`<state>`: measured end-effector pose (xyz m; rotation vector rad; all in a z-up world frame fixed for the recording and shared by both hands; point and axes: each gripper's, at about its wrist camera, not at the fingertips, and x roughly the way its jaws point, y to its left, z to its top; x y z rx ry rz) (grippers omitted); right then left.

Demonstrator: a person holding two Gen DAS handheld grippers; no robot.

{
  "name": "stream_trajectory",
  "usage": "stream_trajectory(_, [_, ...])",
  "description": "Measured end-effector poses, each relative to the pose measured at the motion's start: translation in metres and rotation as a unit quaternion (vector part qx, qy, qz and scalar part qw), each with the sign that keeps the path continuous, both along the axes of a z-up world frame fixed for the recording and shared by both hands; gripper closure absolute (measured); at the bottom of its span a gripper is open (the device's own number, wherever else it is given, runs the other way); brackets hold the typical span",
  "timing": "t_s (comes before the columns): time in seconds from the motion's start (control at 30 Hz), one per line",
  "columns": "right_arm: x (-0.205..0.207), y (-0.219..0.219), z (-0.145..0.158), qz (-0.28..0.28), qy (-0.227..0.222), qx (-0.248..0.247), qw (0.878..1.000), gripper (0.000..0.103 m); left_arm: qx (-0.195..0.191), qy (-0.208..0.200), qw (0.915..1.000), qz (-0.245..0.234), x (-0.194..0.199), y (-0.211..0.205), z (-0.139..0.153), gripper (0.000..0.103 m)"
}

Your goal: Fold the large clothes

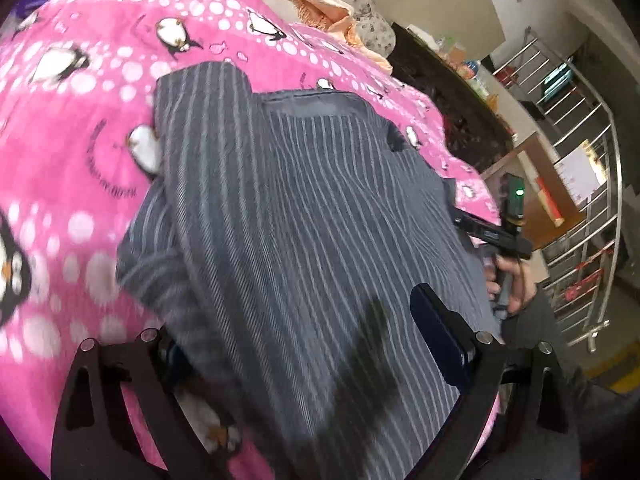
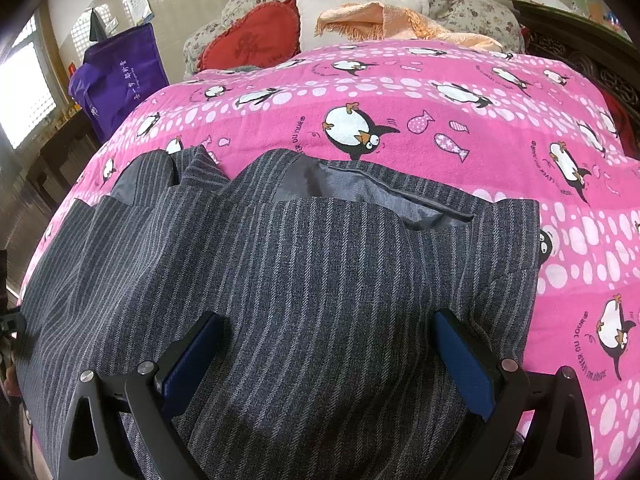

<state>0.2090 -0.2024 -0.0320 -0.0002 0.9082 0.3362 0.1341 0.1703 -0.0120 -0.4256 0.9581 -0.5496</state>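
I am holding my right tongs [image 2: 328, 364] spread wide over the near part of the grey striped jacket [image 2: 304, 280], gripping nothing, with the cloth lying on the pink penguin blanket [image 2: 460, 120] across the bed. My left tongs [image 1: 304, 344] are also standing apart; cloth is covering the left finger [image 1: 168, 352], so I cannot tell if any is caught. I am judging the slippery lining [image 2: 360, 192] near the collar may be sliding when I lift a thick layer, skewing the fold. The left view, blurred, is showing my right hand [image 1: 508, 280] at the jacket's edge and a railing [image 1: 592, 208] beyond; the right view alone is showing the red cushion [image 2: 252, 40] and purple bag [image 2: 120, 80].
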Motion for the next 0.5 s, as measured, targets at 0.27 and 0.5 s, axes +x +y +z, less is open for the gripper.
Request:
stream_trajectory(0.27, [-0.055, -0.048, 0.067, -0.026, -0.067, 0.041, 0.997, 0.011, 0.043, -0.021, 0.9988, 0.013, -0.012, 0.021, -0.008, 0.061])
stream_trajectory(0.5, [-0.131, -0.118, 0.073, -0.044, -0.105, 0.011, 0.993, 0.011, 0.043, -0.032, 0.9985, -0.014, -0.014, 0.020, -0.012, 0.051])
